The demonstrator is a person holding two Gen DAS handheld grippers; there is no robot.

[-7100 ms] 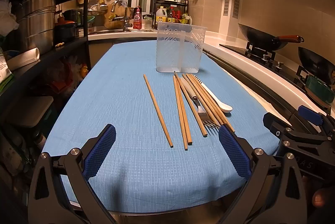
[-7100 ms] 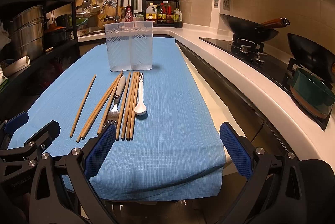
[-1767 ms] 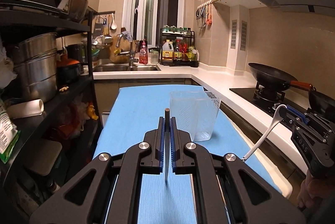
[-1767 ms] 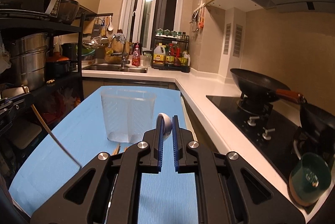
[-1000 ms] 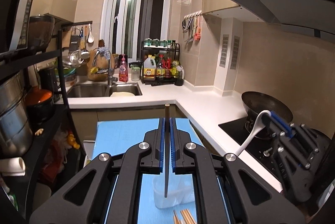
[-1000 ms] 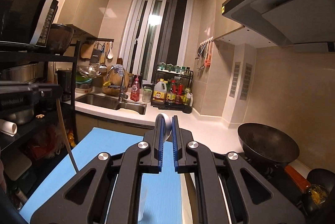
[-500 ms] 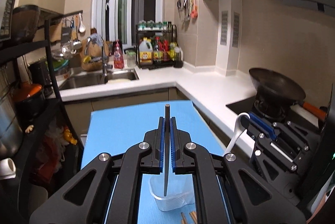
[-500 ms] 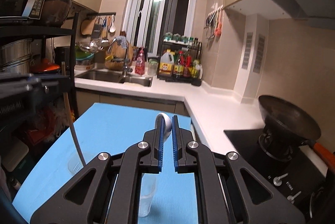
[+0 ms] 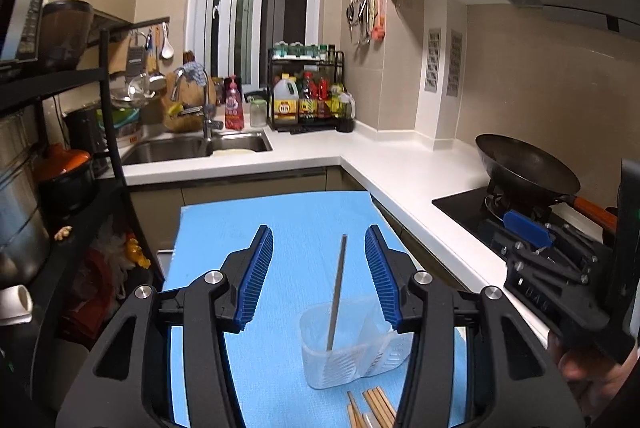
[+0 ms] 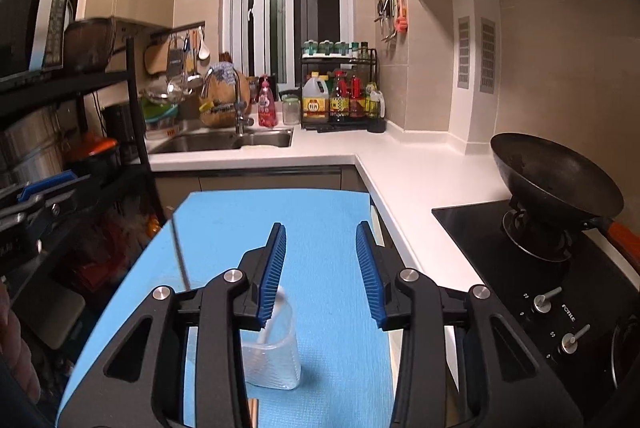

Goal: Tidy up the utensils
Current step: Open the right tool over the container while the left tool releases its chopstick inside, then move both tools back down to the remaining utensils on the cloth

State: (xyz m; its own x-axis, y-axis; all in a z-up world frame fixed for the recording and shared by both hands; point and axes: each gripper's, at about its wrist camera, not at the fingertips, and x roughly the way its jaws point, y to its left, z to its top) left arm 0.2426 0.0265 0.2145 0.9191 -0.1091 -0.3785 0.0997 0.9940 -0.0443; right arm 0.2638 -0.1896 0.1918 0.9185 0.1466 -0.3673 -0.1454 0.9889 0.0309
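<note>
A: Report the left side of the work area

B: A black shelving rack (image 9: 60,164) held steel pots. The left gripper (image 9: 319,278) was released, its 2 blue-padded jaws spread wide with nothing between the pads. It was positioned above the blue mat (image 9: 280,228)

A: Location of the chopstick?

B: 1 chopstick (image 9: 337,292) stood nearly upright in the left compartment of the clear utensil holder (image 9: 352,344), its upper end projecting above the rim. It touched neither jaw. In the left wrist view, several loose chopsticks (image 9: 374,408) lay on the mat just in front of the holder

A: Status of the right side?

B: The right gripper (image 10: 321,274) was likewise released, jaws apart and empty. In the right wrist view, the white spoon (image 10: 270,320) leaned inside the holder, in the compartment nearer the stove, largely hidden behind the left jaw pad. Whether the spoon rested on the holder floor could not be determined

A: Surroundings further right?

B: The white counter (image 10: 400,172) ran along the mat's right edge. A black wok (image 10: 556,180) sat on the stove burner, well apart from the holder
</note>
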